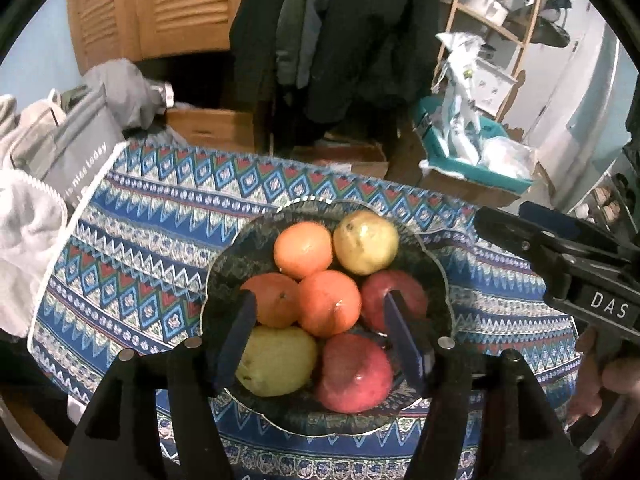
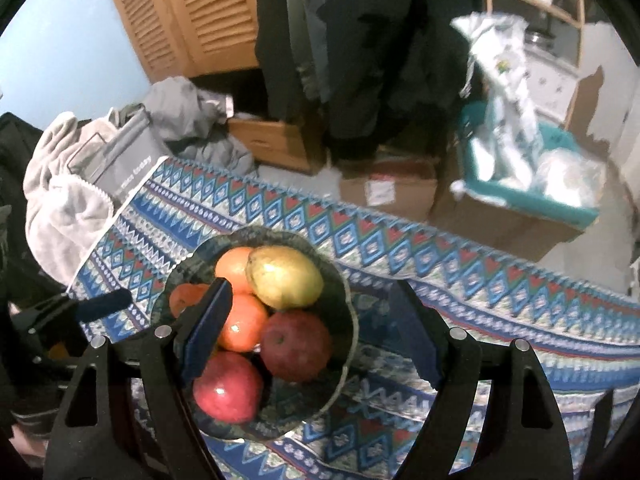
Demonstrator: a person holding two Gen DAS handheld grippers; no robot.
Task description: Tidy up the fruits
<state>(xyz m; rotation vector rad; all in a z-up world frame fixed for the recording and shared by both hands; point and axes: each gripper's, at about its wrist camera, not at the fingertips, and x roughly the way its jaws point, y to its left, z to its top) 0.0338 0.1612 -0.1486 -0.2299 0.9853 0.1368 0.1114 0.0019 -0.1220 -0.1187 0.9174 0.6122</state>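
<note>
So I'm looking down through both wrist cams at the dark, scallop-edged patterned bowl (image 1: 430, 248) that's sitting on the blue zigzag-print tablecloth (image 1: 140, 240), and all the fruit I can see is sitting piled inside it. From the left cam I'm counting three round oranges, with the middle orange (image 1: 329, 303) sitting on top of the heap, the far orange (image 1: 303, 251) behind it and the left orange (image 1: 276, 300) touching it on the side. There's a yellow-green pear at the back (image 1: 366, 242) right beside the far orange, a second yellow pear at the front (image 1: 278, 362), plus a red apple at the front (image 1: 354, 374) and another red apple on the right (image 1: 394, 300). My left gripper (image 1: 324, 344) is hovering over the near half of the bowl with its blue-padded fingers spread wide apart, not holding anything; the left orange and front pear are showing right by the left finger. My right gripper (image 2: 316, 336) is hanging over the bowl's right side, also wide open and gripping nothing, with its left pad showing in front of the oranges and its right pad out over the tablecloth. Off the table's left edge a pale grey towel (image 1: 28, 240) is lying bunched up.
</note>
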